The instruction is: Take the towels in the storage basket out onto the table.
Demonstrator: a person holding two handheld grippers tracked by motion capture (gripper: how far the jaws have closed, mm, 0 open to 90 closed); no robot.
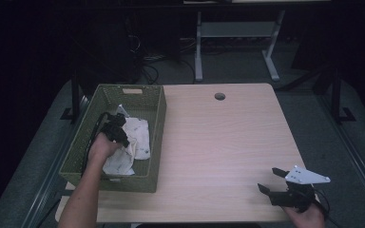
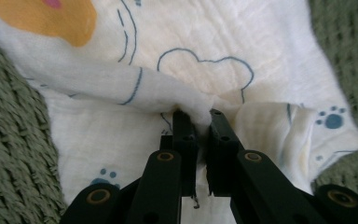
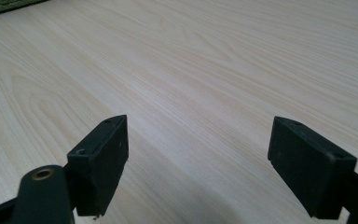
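Early stage of lifting a cloth (image 1: 135, 142) out of a basket (image 1: 158, 124): grasp made, removal not yet begun, judging from how things lie. White cloth printed with blue paw marks, blue outlines and an orange patch, crumpled on the floor of the green woven basket at the left end of the bench (image 1: 228, 142), no part of it over the rim. Left gripper (image 1: 116, 130) reaching down into the basket from the near side, hand (image 1: 102, 147) behind it and cable trailing toward the basket's left wall. In the left gripper view, fingers (image 2: 182, 128) drawn nearly together and clamped on a raised fold of the cloth (image 2: 205, 56), a ridge of fabric pinched in the narrow slit between them and bulging just beyond the tips; rest of the cloth spread flat ahead of and to both sides of the fingers, woven basket wall (image 2: 14, 140) beyond its edges. Right gripper (image 1: 273, 183) well apart from the basket, near the bench's front right corner, grey three-cornered plate on top; in the right gripper view, fingers (image 3: 103, 158) standing wide apart over bare pale wood (image 3: 191, 70), nothing between them, a sliver of basket at the upper left corner. Left to do, as a judgement: raising the pinched fold clear of the basket walls, carrying the cloth over to the open bench surface, and probably bringing in the idle right gripper to help
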